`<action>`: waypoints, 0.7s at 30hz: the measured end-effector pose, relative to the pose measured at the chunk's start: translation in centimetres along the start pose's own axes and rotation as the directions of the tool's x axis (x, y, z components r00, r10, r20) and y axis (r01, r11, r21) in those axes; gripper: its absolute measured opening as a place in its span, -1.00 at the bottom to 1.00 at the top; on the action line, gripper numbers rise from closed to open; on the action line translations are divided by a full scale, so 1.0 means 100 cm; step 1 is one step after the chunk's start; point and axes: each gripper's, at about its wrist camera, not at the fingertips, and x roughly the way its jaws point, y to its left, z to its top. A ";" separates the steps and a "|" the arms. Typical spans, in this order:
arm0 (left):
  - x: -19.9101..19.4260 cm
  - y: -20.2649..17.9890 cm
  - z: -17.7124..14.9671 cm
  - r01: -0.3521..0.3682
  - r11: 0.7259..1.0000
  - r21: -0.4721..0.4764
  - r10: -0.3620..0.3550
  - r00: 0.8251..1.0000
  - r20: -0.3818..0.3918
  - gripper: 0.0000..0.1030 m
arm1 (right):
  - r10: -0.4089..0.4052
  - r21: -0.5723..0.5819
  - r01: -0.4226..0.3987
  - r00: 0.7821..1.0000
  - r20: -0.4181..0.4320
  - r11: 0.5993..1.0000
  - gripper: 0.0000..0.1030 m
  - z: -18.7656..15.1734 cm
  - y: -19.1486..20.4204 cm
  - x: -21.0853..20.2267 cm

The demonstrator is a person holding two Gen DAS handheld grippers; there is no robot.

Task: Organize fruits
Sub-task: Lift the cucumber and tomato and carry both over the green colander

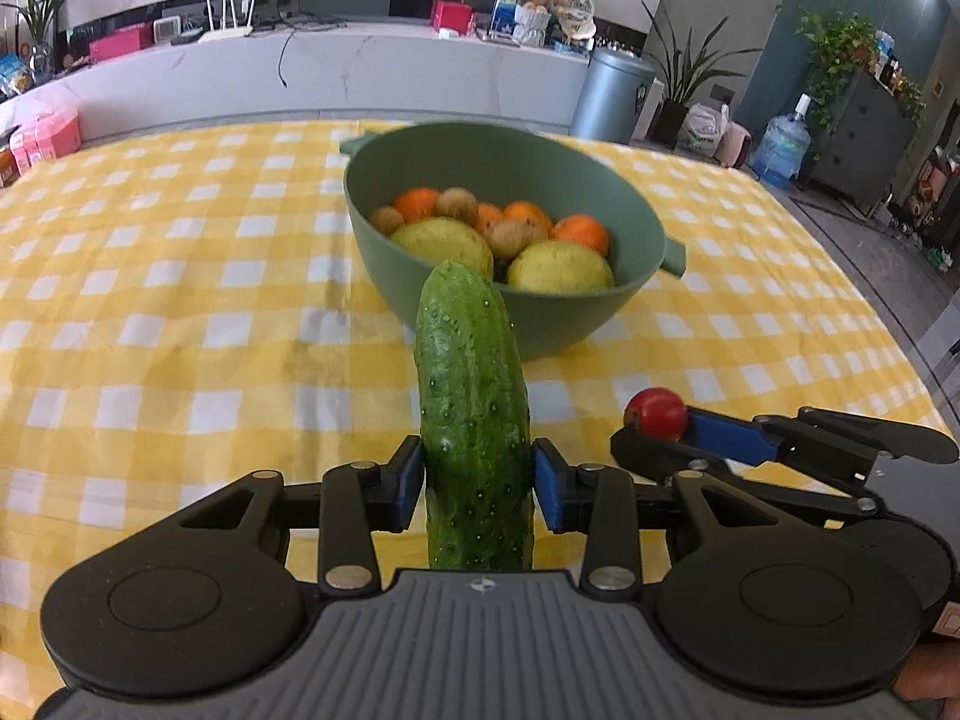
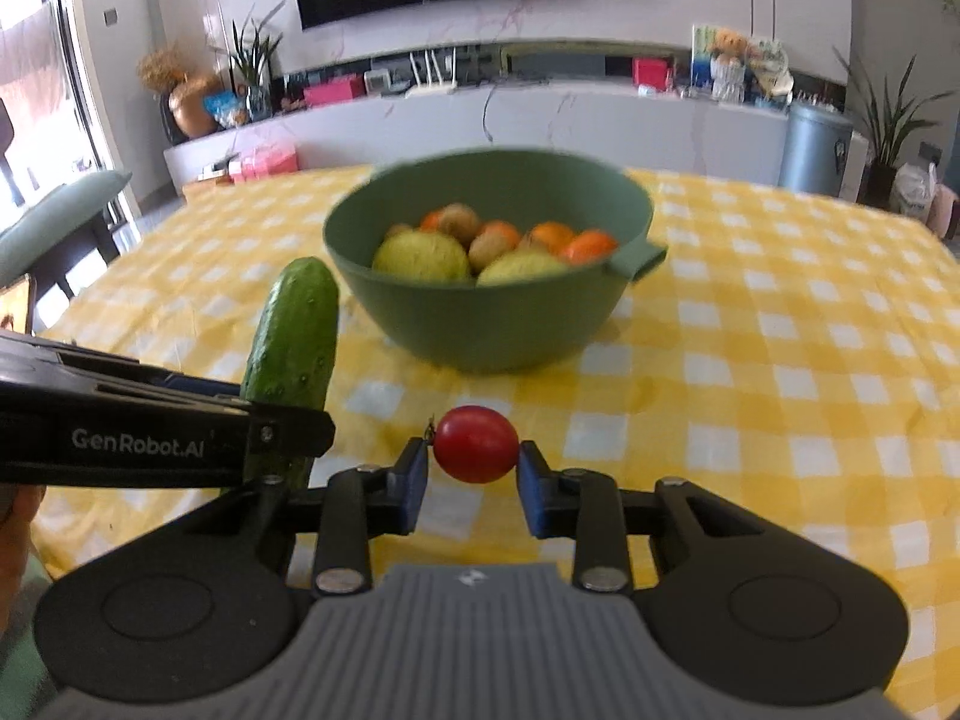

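My left gripper [image 1: 474,474] is shut on a green cucumber [image 1: 471,408] that points forward toward a green bowl [image 1: 384,240]. The bowl holds oranges, kiwis and yellow pears. My right gripper [image 2: 472,462] is shut on a small red tomato [image 2: 476,443] and holds it above the cloth, short of the bowl [image 2: 480,330]. In the left wrist view the right gripper [image 1: 654,429] with the tomato [image 1: 655,413] is at the right. In the right wrist view the left gripper [image 2: 300,426] and the cucumber [image 2: 294,342] are at the left.
The table wears a yellow and white checked cloth [image 1: 180,300]. Behind it run a white counter [image 1: 360,66] with boxes and a router, a grey bin [image 1: 612,96], plants and a water jug [image 1: 780,144]. A chair [image 2: 54,222] stands at the left.
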 end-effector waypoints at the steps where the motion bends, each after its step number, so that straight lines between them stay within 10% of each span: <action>1: -0.003 -0.001 0.002 0.002 1.000 0.002 -0.002 1.000 0.008 -0.17 | -0.002 0.003 0.002 1.000 0.015 1.000 -0.45 0.002 0.000 -0.003; 21: -0.023 0.010 0.080 0.120 0.991 -0.060 -0.109 0.982 0.157 -0.18 | 0.020 0.028 -0.026 0.978 0.207 0.999 -0.45 0.055 -0.018 -0.031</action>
